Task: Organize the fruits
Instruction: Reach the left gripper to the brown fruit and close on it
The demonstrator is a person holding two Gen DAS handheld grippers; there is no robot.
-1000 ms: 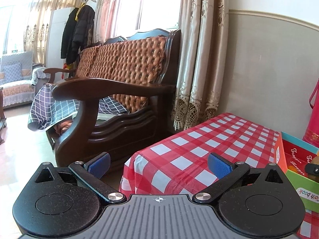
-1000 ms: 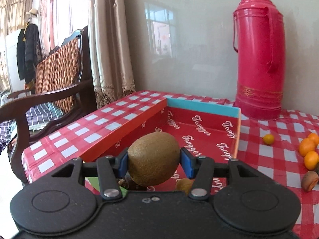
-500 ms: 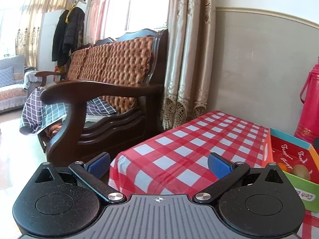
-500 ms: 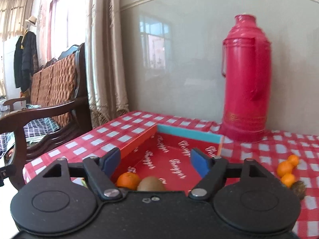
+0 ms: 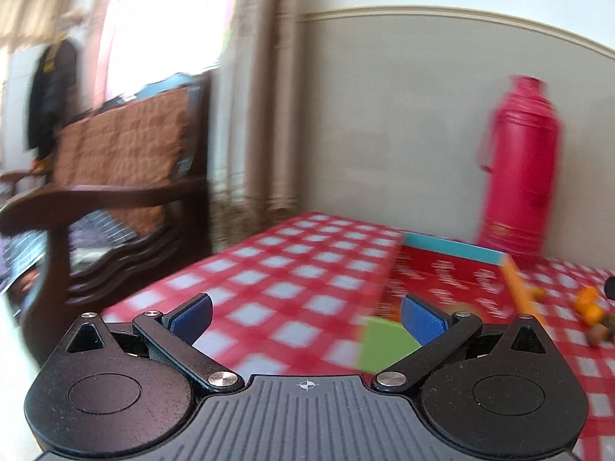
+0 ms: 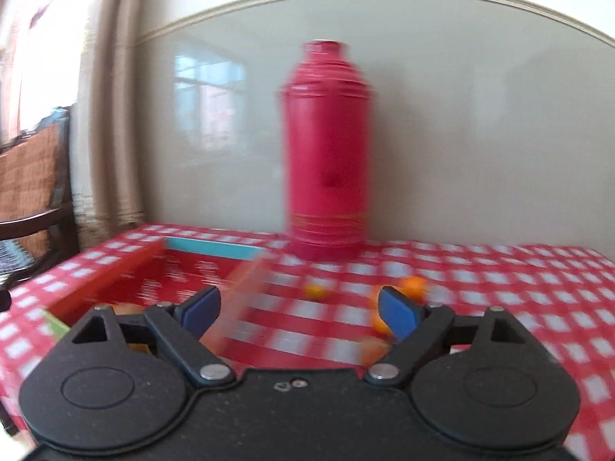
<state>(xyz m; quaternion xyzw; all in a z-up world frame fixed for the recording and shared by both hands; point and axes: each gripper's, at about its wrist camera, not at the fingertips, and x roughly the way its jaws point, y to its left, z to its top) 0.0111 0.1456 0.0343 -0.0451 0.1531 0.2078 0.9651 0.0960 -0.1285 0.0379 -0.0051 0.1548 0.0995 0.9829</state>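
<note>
A shallow red cardboard box with a turquoise back wall lies on the red checked tablecloth; the right wrist view shows the box at lower left. Small oranges lie loose on the cloth right of the box, another orange just past my right fingertip. Blurred oranges show at the far right of the left wrist view. My left gripper is open and empty over the cloth, left of the box. My right gripper is empty, its jaws still opening, aimed at the loose oranges. Both views are motion-blurred.
A tall red thermos stands at the back of the table against the grey wall. A dark wooden sofa with a brown cushion sits left of the table, beige curtains behind it. The table's left edge falls away near the sofa.
My right gripper let go of the kiwi into the box, opened wide and swung right toward the loose oranges. The left gripper also swung right, bringing box and thermos into view.
</note>
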